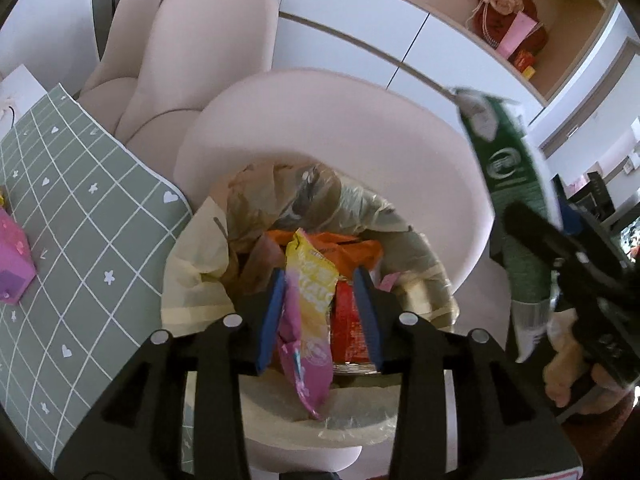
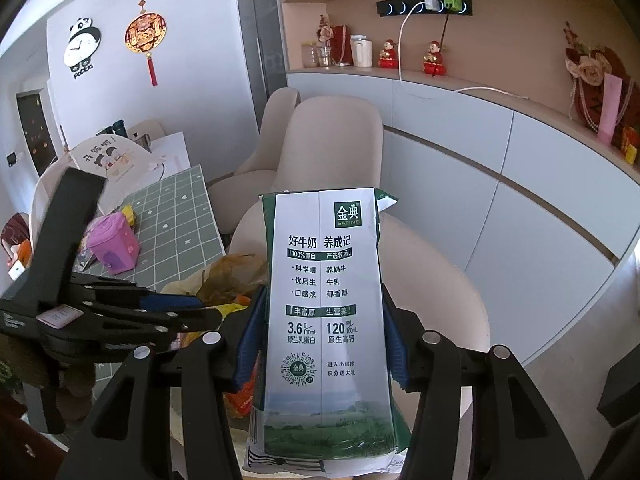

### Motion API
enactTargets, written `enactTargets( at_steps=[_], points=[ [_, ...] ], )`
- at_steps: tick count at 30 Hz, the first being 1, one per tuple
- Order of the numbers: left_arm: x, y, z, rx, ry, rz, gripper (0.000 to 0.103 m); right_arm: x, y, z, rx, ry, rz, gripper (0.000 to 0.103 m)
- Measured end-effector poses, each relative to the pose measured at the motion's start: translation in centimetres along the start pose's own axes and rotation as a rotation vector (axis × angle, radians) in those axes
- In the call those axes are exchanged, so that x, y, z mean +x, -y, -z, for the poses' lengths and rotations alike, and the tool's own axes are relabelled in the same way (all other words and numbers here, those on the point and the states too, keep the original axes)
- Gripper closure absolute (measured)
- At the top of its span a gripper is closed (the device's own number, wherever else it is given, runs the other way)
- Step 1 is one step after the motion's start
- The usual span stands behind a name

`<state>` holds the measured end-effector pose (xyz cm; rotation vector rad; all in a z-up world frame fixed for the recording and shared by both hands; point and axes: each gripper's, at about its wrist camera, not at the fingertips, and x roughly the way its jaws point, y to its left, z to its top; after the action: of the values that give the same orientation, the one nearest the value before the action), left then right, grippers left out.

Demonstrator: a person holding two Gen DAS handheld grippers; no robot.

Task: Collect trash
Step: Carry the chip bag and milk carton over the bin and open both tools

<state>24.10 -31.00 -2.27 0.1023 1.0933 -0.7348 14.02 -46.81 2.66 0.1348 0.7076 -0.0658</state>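
My left gripper [image 1: 320,284] hangs over a trash bag [image 1: 192,272] that sits on a beige chair [image 1: 360,132]. Its jaws stand apart around a pink and yellow snack wrapper [image 1: 308,312], which touches only the left pad and hangs down between them. Orange and red wrappers [image 1: 348,320] lie in the bag below. My right gripper [image 2: 324,312] is shut on a green and white milk carton [image 2: 326,300], held upright above the chair. The carton shows at the right of the left wrist view [image 1: 516,200], and the left gripper shows in the right wrist view [image 2: 192,312].
A table with a green grid cloth [image 1: 80,220] stands to the left, with a pink carton [image 2: 114,248] and other small items on it. Two more beige chairs [image 1: 192,52] stand behind. White cabinets [image 2: 500,184] with a shelf of ornaments run along the right.
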Motion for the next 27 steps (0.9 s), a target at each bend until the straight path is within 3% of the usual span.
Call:
enactTargets(
  at_steps=[4, 13, 25, 27],
  points=[
    [-2.3, -0.6, 0.1, -0.018, 0.051, -0.006, 0.067, 0.9, -0.4, 0.1, 0.003, -0.019, -0.016, 0.053],
    [-5.7, -4.3, 1.7, -0.073, 0.121, -0.109, 0.067, 7.5, -4.2, 2.7, 0.11, -0.198, -0.045, 0.053],
    [-7.9, -10.4, 5.1, -0.154, 0.118, -0.121, 0.067, 11.1, -6.5, 2.2, 0.169, -0.283, -0.022, 0.053],
    [-8.2, -11.3, 5.4, -0.168, 0.118, -0.122, 0.067, 11.7, -6.5, 1.8, 0.17, -0.298, 0.018, 0.053]
  ],
)
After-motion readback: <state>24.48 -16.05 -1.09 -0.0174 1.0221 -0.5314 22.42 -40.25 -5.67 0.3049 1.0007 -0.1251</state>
